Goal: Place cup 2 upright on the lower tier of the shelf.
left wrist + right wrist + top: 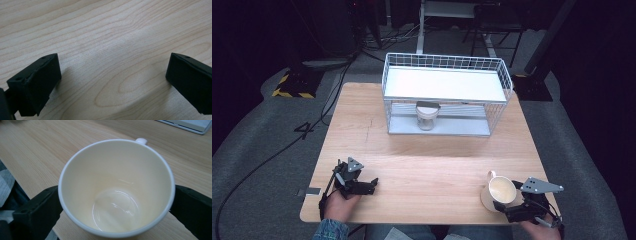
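Near the table's [422, 172] right front corner, the right gripper [517, 210] has its fingers [37, 212] closed on the cream cup [116, 187]; its gripper view reveals the empty, unmarked inside. Left gripper [112, 80] gapes wide over bare wood. Behind stands a wire rack [447, 90] sheltering a jar [427, 116].

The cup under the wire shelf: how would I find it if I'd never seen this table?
Start at the white wire rack at the wooden table's far edge. On its lower level stands a small cup, unlike the cream mug between the right gripper's jaws.
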Motion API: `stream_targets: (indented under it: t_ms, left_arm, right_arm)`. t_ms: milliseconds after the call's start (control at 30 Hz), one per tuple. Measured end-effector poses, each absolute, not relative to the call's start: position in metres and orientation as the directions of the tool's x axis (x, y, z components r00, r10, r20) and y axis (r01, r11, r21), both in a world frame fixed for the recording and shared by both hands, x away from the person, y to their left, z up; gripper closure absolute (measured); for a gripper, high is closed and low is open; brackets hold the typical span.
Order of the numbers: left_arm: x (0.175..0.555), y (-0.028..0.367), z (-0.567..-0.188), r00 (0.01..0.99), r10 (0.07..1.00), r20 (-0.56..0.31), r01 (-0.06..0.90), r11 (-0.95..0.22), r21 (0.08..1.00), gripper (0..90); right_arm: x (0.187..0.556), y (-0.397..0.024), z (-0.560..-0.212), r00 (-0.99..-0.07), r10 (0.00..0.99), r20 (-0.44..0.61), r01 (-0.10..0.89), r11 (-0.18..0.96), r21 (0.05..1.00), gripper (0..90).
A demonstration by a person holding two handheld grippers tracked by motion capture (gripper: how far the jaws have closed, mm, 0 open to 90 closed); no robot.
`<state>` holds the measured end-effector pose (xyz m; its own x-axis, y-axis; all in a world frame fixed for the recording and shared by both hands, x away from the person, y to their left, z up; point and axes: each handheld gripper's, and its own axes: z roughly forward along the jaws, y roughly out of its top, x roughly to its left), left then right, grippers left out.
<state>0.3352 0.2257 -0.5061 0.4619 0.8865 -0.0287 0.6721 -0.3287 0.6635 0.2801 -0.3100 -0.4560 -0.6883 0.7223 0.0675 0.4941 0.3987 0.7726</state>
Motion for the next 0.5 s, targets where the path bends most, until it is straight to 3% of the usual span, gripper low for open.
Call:
stream_targets:
  t_ms: [500]
  left_arm:
    - [0.3359, 0.2248, -0.5061, 0.462, 0.886, -0.032, 0.672, -0.327, 0.664, 0.4]
  right_arm:
    - [0.2827, -0.3044, -0.4664, -0.696, 0.717, 0.043, 0.477, 0.416, 0.774, 8.2]
